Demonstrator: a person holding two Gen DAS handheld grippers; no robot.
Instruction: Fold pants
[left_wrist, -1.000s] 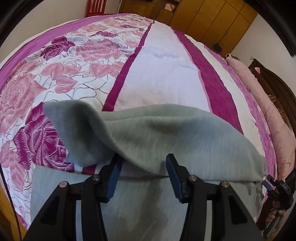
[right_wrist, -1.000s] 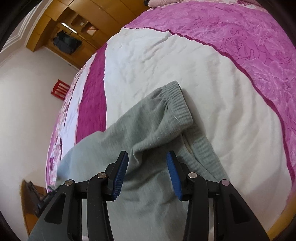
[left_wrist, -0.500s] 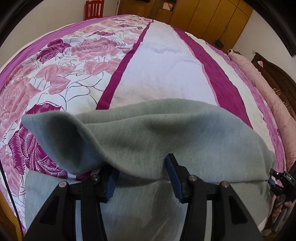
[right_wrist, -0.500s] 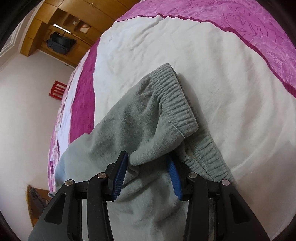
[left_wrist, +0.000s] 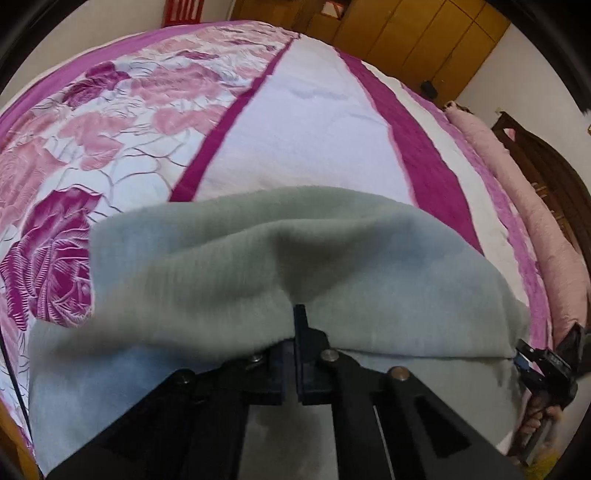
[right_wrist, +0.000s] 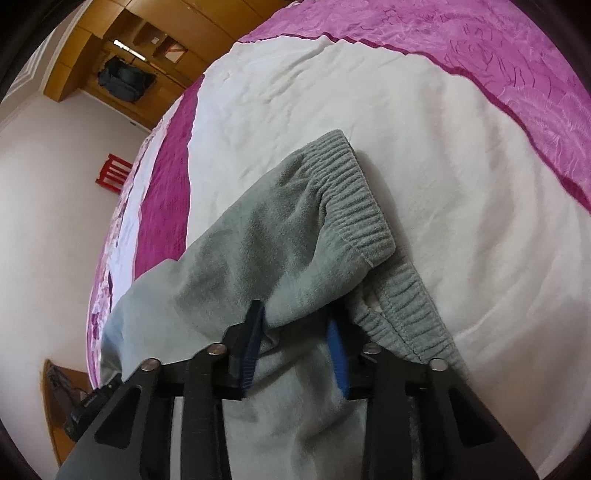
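Observation:
Grey fleece pants (left_wrist: 221, 266) lie across the near edge of the bed, with an upper layer folded over a lower one. My left gripper (left_wrist: 295, 314) is shut on the near edge of that upper fold, which bunches at its tips. In the right wrist view the ribbed waistband (right_wrist: 354, 199) of the upper layer lies over the lower waistband (right_wrist: 406, 317). My right gripper (right_wrist: 295, 332) is closing, with the upper layer's edge between its blue pads (right_wrist: 338, 350); a gap still shows there. The right gripper (left_wrist: 543, 365) also appears at the left wrist view's right edge.
The bed cover (left_wrist: 314, 129) is white with magenta stripes and rose prints. A pink rolled blanket (left_wrist: 535, 229) lies along a dark wooden headboard (left_wrist: 546, 166). Wooden wardrobes (left_wrist: 406, 33) and a red chair (right_wrist: 110, 173) stand beyond the bed.
The left jaws went from wide apart to closed on the fold's edge. The right jaws narrowed a little around the upper layer's edge. The fabric now lies closer to both cameras.

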